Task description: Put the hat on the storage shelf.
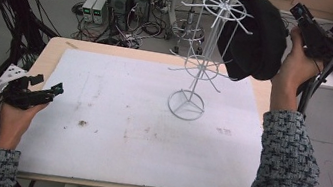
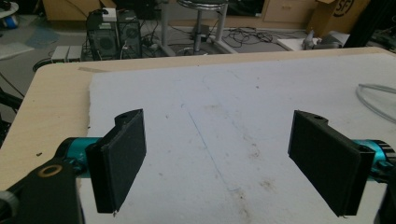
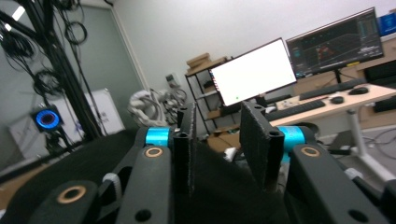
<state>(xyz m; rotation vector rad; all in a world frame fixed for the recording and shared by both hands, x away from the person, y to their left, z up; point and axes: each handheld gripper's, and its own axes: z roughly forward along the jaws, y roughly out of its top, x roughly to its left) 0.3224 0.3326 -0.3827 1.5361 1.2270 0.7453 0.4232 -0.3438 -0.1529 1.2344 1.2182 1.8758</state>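
At the table's left edge I have my left gripper [image 1: 46, 90] resting low in my left hand [image 1: 16, 118], its 2 jaws spread wide with only the stained white mat [image 2: 233, 116] between them in the left gripper view. That mat covers most of the wooden table [image 1: 52, 52], leaving a bare strip along the left edge. Moving right, a white wire rack [image 1: 203, 54] stands upright near the mat's far edge, right of centre, its ring base flat on the mat and its thin hooks radiating in tiers. Just beside its top, toward the far right corner, I hold a black hat [image 1: 257, 34] in the air with my right gripper [image 3: 217, 140], raised in my right hand [image 1: 293, 65]. In the right gripper view the jaws sit fairly close with dark fabric bunched between them, pinching the hat.
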